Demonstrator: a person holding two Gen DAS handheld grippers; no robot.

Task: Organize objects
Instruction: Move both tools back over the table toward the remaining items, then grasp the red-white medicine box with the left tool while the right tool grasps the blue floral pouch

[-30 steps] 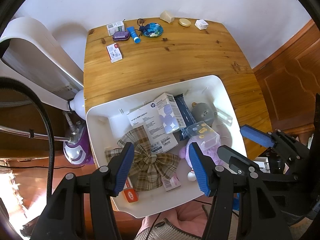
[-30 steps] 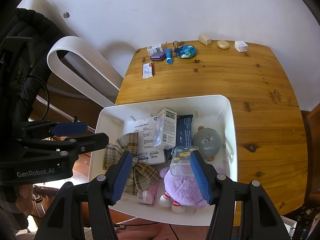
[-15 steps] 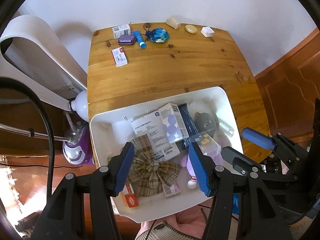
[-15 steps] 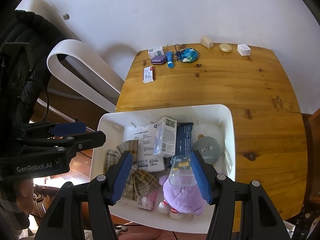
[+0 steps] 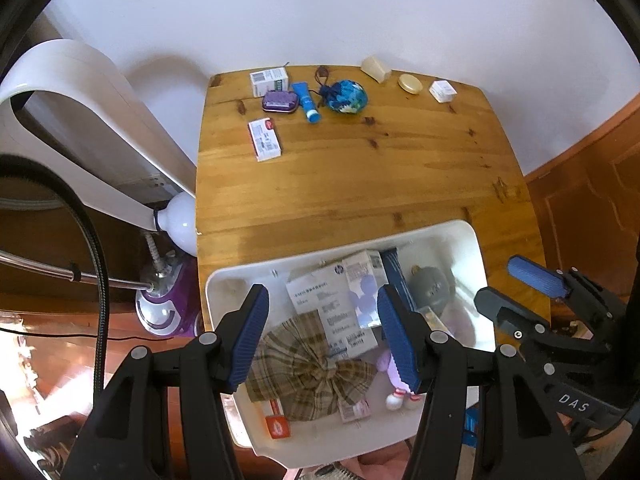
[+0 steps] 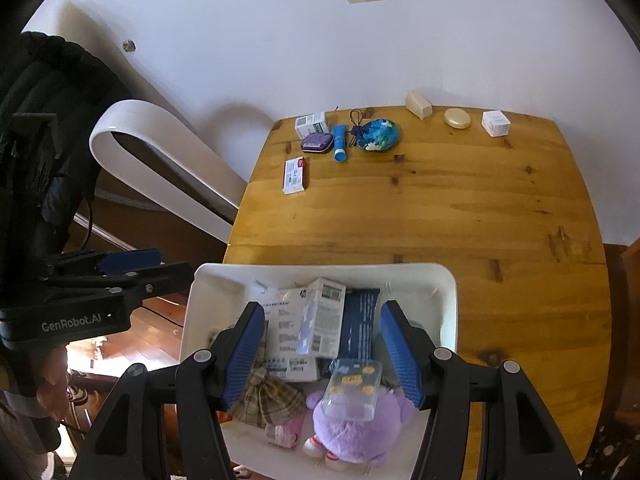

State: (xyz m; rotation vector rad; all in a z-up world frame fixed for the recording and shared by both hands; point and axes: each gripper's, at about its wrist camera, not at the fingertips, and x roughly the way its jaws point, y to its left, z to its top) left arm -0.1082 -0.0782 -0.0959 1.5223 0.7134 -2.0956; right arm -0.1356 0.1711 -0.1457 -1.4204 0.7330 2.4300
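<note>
A wooden table stands against a white wall. At its near edge sits a white bin full of things: a purple plush toy with a clear plastic case lying on it, a plaid cloth bow, a grey round toy, a dark blue packet, and white boxes, one showing an "hp" logo. Along the far edge lie a blue pouch, a blue tube, a purple case, a gold tin and small white boxes, their print too small to read. The left gripper and right gripper both hover above the bin, jaws apart and empty. The left gripper's body reads "GenRobot.AI"; the right's reads "DAS".
</note>
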